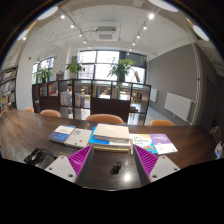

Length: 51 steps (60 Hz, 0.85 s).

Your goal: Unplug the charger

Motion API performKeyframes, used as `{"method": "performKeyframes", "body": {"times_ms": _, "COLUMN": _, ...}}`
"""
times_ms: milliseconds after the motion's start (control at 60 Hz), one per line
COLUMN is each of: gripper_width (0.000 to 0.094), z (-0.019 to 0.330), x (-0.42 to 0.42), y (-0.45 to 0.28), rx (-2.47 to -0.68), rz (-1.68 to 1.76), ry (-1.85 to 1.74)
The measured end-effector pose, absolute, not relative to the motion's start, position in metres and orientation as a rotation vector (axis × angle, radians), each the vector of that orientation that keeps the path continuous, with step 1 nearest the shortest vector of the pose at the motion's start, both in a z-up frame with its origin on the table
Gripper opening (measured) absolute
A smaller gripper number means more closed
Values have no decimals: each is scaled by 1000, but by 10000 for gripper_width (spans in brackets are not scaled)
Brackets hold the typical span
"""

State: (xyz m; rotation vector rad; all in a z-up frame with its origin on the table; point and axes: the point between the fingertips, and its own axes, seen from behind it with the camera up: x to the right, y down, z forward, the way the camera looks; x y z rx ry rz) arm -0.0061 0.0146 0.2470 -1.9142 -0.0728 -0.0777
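A small black object (116, 168), seemingly the charger or its plug, lies on the dark wooden table (100, 180) between my fingers, with a gap on each side. My gripper (114, 153) is open and its magenta pads stand wide apart, low over the table. No cable or socket can be made out.
A stack of books (111, 135) lies just beyond the fingertips. A blue book (70, 135) and a black item (38, 157) lie to the left, and a purple booklet (160, 143) to the right. Orange chairs (104, 118) and shelves with plants (120, 70) stand behind the table.
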Motion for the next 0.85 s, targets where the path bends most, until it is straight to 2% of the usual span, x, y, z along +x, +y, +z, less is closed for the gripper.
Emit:
{"method": "performKeyframes", "body": {"times_ms": 83, "gripper_width": 790, "z": 265, "x": -17, "y": -35, "rx": -1921, "rz": -53, "ry": -57}}
{"method": "performKeyframes", "body": {"times_ms": 200, "gripper_width": 788, "z": 265, "x": -26, "y": -102, "rx": -1939, "rz": -32, "ry": -40}}
{"method": "performKeyframes", "body": {"times_ms": 417, "gripper_width": 788, "z": 233, "x": -31, "y": -204, "rx": -2010, "rz": -52, "ry": -25}}
{"method": "performKeyframes", "body": {"times_ms": 617, "gripper_width": 788, "z": 223, "x": -32, "y": -252, "rx": -2043, "rz": -67, "ry": -16}}
{"method": "performKeyframes", "body": {"times_ms": 850, "gripper_width": 790, "z": 224, "x": -37, "y": -272, "rx": -2049, "rz": -63, "ry": -39}}
